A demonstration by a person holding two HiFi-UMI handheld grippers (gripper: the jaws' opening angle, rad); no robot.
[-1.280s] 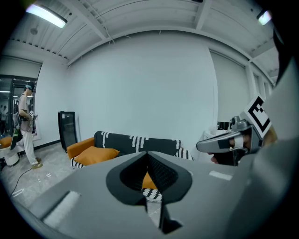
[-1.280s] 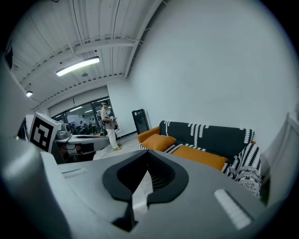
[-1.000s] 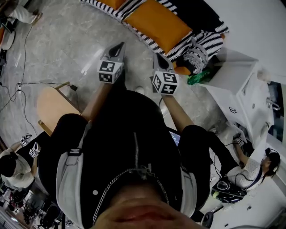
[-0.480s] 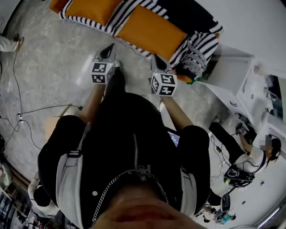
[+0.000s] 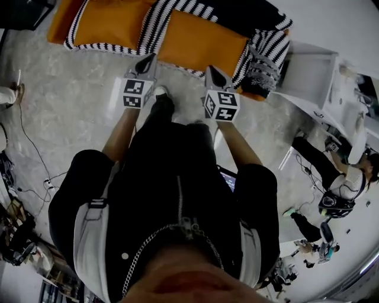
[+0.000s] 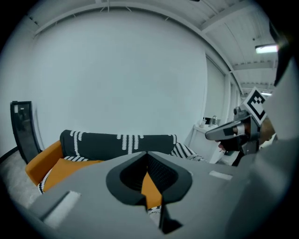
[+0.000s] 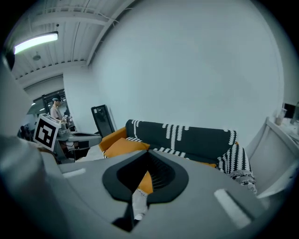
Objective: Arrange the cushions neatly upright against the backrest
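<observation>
**Not yet within reach, jaws together, nothing held**

Judged the risks first, biggest thing down. Could drag the patterned cover off the sofa [image 5: 169, 12] if a cushion were slid up the backrest [image 6: 117, 142] rather than lifted clear. Could leave either orange cushion slumping flat again, since each looked wide and soft and would likely fold when pinched at one edge only. Could snag the fringe of the striped cushion [image 5: 266, 50] or tip it off the sofa's end by pulling from a corner. Could merely shove cloth about by arriving with jaws pressed together, so would need to open before any grip.

Then the places. Found the sofa ahead of and below both tools, apart from them, with bare floor [image 5: 71, 100] between. Saw the backrest at the far side, beyond the seat. Placed the left orange cushion [image 5: 106, 23] flat on the seat, ahead of the left hand-held gripper [image 5: 147, 60] and off to its left. Placed the right orange cushion [image 5: 201, 41] flat too, ahead of the right hand-held gripper [image 5: 211, 71] and partly between the two tools. Placed the striped cushion ahead and to the right of the right hand-held gripper, slumped at the sofa's right end near a white cabinet [image 5: 311, 71]. Held both hand-held grippers closed, with only distant sofa and floor showing through the hollow behind each pair of jaws.
</observation>
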